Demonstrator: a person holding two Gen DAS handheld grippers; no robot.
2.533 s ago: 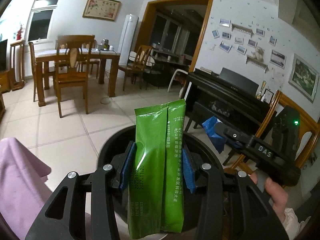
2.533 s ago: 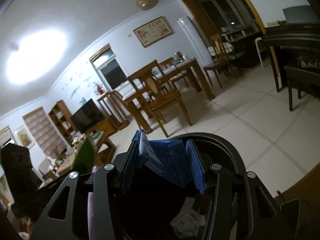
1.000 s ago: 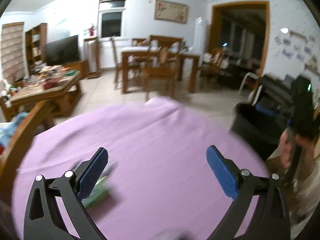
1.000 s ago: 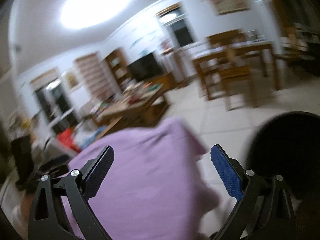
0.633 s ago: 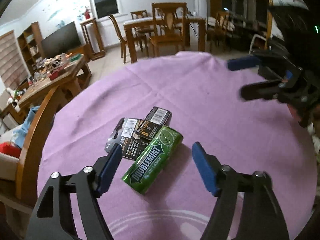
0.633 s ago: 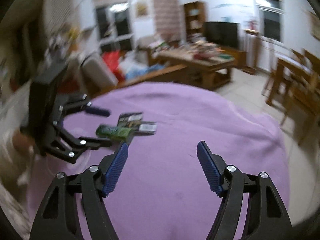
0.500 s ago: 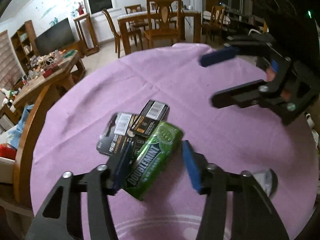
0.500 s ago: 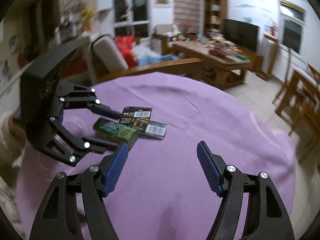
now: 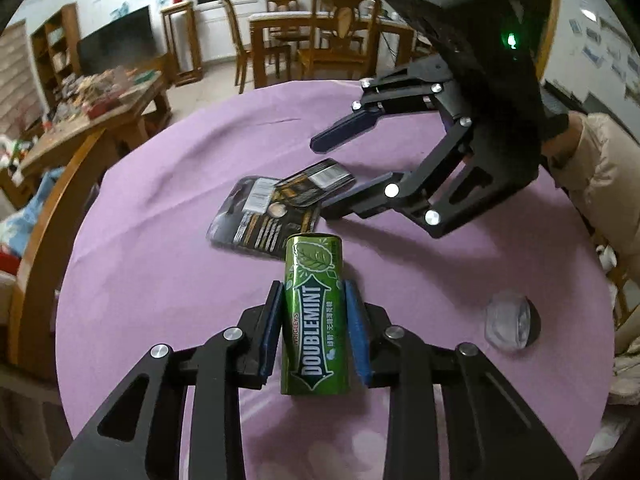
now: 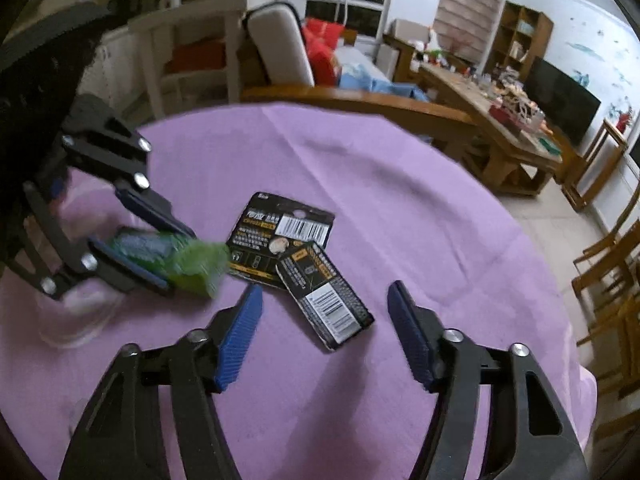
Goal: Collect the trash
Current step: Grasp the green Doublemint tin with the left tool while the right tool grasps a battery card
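A green Doublemint gum pack [image 9: 314,312] lies on the purple tablecloth [image 9: 160,280]. My left gripper [image 9: 314,292] has its blue pads against both long sides of the pack, and its jaws are still closing. In the right wrist view the pack [image 10: 192,264] shows blurred in that gripper [image 10: 176,258]. A small black barcoded card [image 10: 326,300] lies between the pads of my right gripper [image 10: 325,290], which do not touch it; these jaws are closing too. The small card partly overlaps a larger black blister card [image 10: 280,236].
A clear round glass object [image 9: 510,326] sits on the cloth to the right of the left gripper. A wooden chair back [image 9: 48,208] curves along the table's left edge. A cluttered coffee table [image 10: 500,120] and dining chairs stand beyond on the tiled floor.
Both grippers swung from the black bin to the purple table. The left jaws narrowed onto the green gum pack. The right gripper rolled, came down over the black cards and narrowed.
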